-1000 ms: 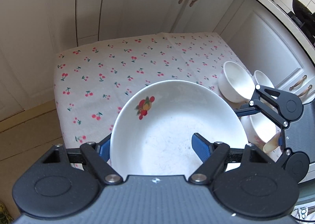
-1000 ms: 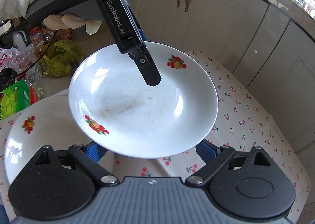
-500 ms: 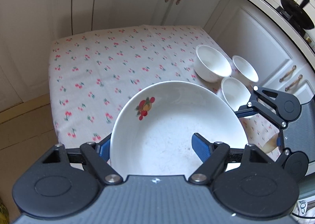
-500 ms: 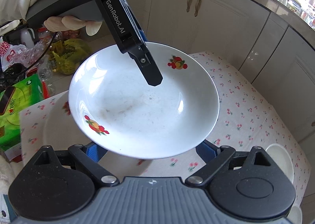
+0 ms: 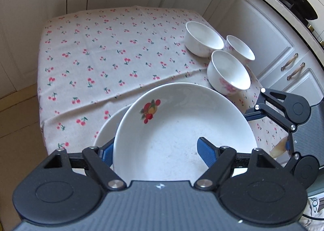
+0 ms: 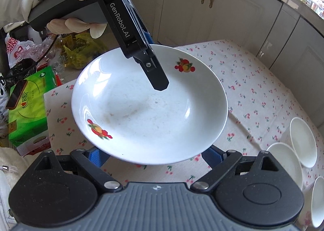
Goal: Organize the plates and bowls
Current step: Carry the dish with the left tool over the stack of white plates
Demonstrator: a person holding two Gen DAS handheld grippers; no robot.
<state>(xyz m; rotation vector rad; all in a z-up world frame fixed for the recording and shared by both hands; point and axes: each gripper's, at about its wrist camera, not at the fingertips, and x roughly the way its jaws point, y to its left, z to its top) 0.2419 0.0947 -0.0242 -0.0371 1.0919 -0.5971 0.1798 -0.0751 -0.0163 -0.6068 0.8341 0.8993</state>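
The far stretch of the cherry-print tablecloth (image 5: 105, 52), from ten to twelve o'clock in the left wrist view, is left bare for passage. The one o'clock corner is blocked by three bowls (image 5: 228, 70) clustered close together. The near centre is taken up by the held plate (image 5: 182, 129), with a second plate (image 5: 107, 127) seen beneath its left edge.

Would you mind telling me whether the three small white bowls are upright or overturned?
Upright. The three small white bowls stand mouth-up on the cherry-print tablecloth, their hollow white insides showing.
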